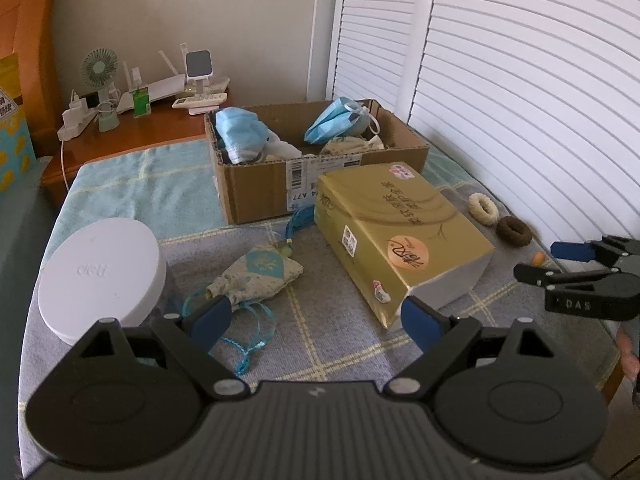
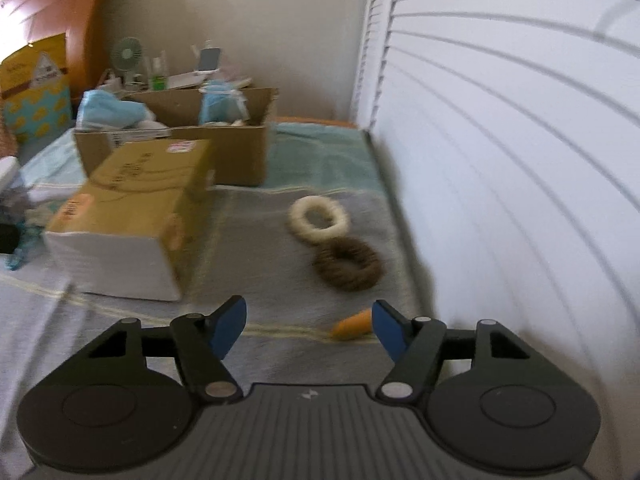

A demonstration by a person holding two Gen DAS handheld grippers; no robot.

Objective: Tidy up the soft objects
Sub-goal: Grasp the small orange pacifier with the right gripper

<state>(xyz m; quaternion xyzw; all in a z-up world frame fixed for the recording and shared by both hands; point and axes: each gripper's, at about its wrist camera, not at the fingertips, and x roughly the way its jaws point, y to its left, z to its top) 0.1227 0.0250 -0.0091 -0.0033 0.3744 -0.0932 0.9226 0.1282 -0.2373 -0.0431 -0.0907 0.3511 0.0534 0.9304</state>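
Two grippers, both mine: left gripper (image 1: 316,320) gapes empty; right gripper (image 2: 308,328) half-open, small orange cone (image 2: 352,326) beside its blue pad.

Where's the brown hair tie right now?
In the right wrist view the brown hair tie lies on the blanket just ahead of the tongs, touching the cream hair tie behind it, near the white shutter wall.

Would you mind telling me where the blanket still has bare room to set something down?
Bare blanket lies between the floral pouch and gold box, and left of the cardboard box, beyond the white round container. It is crowded between the gold box and the shutter doors: cream ring, brown ring, small orange piece.
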